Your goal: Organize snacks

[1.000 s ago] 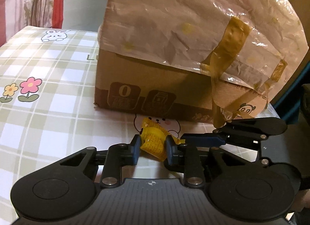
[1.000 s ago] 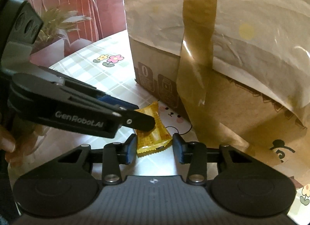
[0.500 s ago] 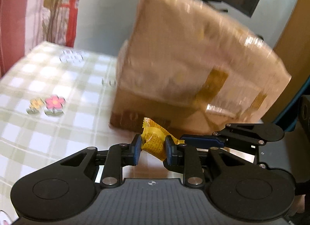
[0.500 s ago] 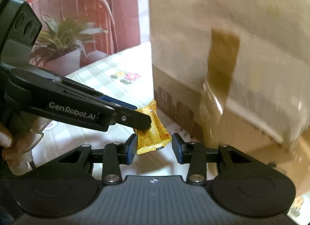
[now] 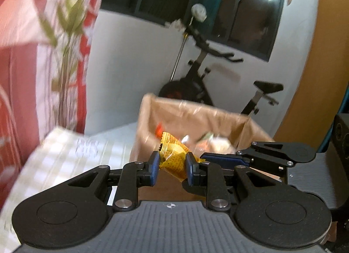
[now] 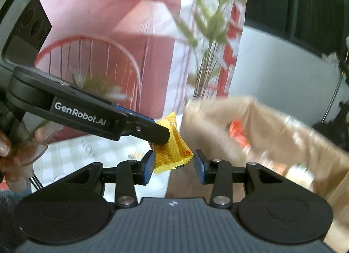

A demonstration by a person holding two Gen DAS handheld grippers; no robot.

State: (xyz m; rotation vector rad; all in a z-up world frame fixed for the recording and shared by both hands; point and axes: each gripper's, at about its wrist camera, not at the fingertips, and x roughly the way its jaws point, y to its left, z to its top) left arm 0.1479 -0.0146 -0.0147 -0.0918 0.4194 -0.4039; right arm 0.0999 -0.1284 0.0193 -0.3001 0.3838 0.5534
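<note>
My left gripper (image 5: 171,166) is shut on a yellow snack packet (image 5: 173,159) and holds it up in the air, level with the open top of the cardboard box (image 5: 150,117). The box is lined with brown paper and has several snacks inside, blurred. In the right wrist view the same packet (image 6: 172,150) hangs between the pads of my right gripper (image 6: 174,165), which is open and does not press it. The left gripper's finger (image 6: 150,132) pinches the packet there. The box (image 6: 272,135) stands to the right.
A table with a green-checked cloth (image 5: 63,154) lies at the lower left. An exercise bike (image 5: 209,78) stands behind the box against a white wall. A red and white curtain (image 5: 32,56) hangs at the left.
Both grippers have risen from table level to the height of the box's open top. The left gripper still holds the yellow packet. The box's inside has come into view.
</note>
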